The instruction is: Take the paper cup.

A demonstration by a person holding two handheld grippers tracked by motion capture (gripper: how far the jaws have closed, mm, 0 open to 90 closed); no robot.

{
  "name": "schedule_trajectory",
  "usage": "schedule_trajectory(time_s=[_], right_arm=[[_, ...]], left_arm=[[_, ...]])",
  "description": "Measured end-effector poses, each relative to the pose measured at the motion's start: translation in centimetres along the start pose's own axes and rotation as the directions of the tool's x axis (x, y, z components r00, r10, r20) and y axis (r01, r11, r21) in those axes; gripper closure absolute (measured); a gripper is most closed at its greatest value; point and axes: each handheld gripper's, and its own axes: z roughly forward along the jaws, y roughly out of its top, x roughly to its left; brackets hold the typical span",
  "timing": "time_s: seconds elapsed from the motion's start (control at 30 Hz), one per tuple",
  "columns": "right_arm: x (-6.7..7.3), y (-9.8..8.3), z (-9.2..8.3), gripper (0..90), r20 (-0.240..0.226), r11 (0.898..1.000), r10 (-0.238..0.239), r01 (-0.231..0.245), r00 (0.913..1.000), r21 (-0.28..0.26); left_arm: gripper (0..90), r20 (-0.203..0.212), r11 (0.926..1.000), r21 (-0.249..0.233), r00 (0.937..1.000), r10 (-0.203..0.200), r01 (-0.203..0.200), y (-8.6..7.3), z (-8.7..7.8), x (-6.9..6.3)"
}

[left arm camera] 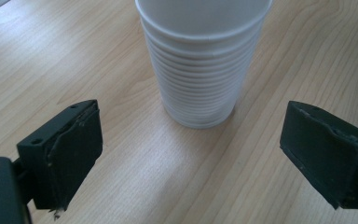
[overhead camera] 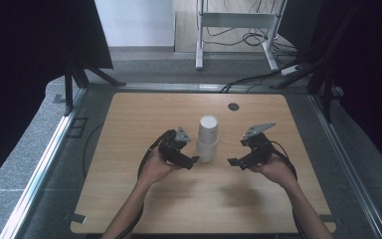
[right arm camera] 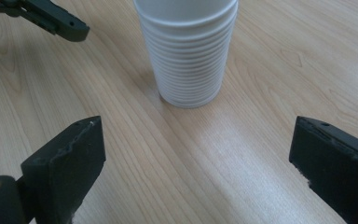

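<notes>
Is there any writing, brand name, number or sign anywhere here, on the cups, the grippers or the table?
None can be read.
The white cups are plain, with ribbed sides and no print.
The table shows bare wood grain.
The left gripper and right gripper are black with no legible marking; their grey plates are too small to tell.

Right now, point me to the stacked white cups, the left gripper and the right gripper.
stacked white cups (overhead camera: 208, 139): high view, side wall where the upper cup meets the lower one.
left gripper (overhead camera: 194, 160): high view, at its jaw tips beside the cups.
right gripper (overhead camera: 232, 162): high view, at its jaw tips.
</notes>
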Motion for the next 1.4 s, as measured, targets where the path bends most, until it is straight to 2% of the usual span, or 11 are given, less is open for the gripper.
schedule_trajectory(time_s=[0.33, 0.67, 0.9, 1.07, 1.4], right_arm=[[-0.3, 1.4, 0.2, 3.4, -0.024, 1.0, -0.001, 0.001, 0.9997, 0.004], [-0.5, 3.0, -0.2, 5.4, -0.025, 1.0, -0.009, 0.009, 0.9997, 0.006], [-0.5, 4.3, -0.4, 7.5, -0.028, 1.0, -0.019, 0.019, 0.9994, 0.007], [-0.6, 4.9, -0.3, 9.0, -0.028, 1.0, -0.021, 0.022, 0.9994, 0.016], [-0.7, 6.2, 0.2, 12.5, -0.037, 0.999, -0.031, 0.032, 0.9988, 0.027]], left_arm=[[5.8, 0.03, 0.9999, -0.014, 0.9995, -0.008, 0.009, 0.8, 0.6, 0.3], [6.1, 0.061, 0.9993, -0.031, 0.998, -0.017, 0.019, 1.3, 1.4, 0.8], [6.5, 0.065, 0.9991, -0.035, 0.9977, -0.02, 0.022, 1.8, 2.1, 0.9], [9.0, 0.087, 0.9978, -0.055, 0.9957, -0.032, 0.036, 2.1, 2.4, 1.1], [11.0, 0.095, 0.9976, -0.053, 0.9946, -0.04, 0.045, 2.3, 3.2, 1.2]])
